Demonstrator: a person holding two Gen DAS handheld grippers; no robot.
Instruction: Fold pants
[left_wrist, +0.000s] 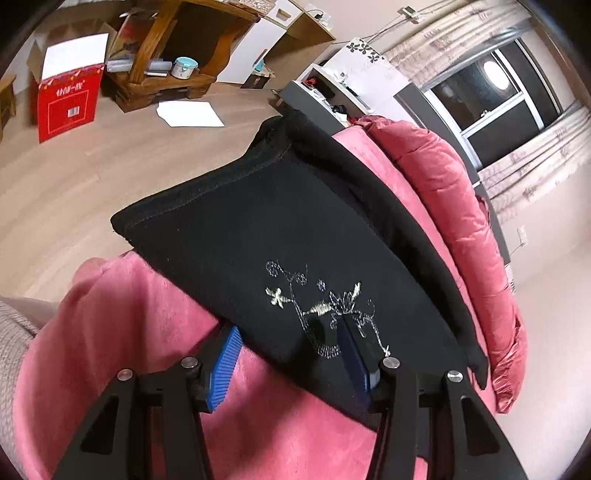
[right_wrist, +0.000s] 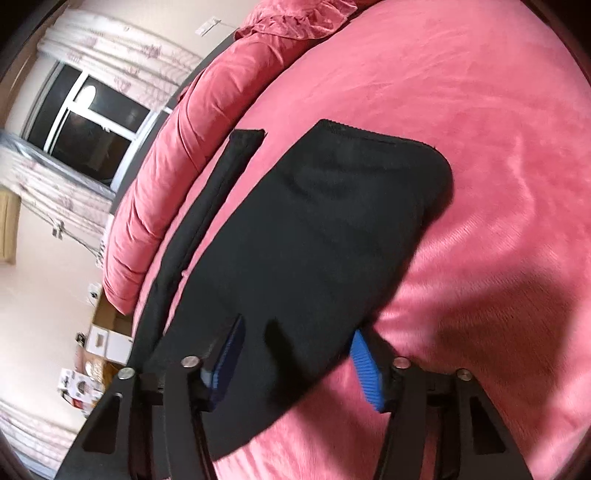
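Spread flat, the black knit pants with silver flower embroidery lie on a pink plush bedspread, partly folded into a broad panel. In the right wrist view a narrow black strip of the same pants runs alongside the main panel, nearer the rolled red velvet quilt that lies along the bed's edge.

The left gripper is spread wide, its blue ribbed pads set either side of the panel's near edge: one pad lies on the bedspread at the cloth's edge, the other rests over the embroidered fabric. Nothing is pinched between them.

The right gripper is likewise wide apart, straddling the near corner of the black panel, one pad over the cloth and one just beside its edge; it holds nothing.

Farther out, a wood-look floor carries a red cardboard box, a white sheet of paper and a wooden stand. A dark window with pale patterned curtains sits behind the bed.
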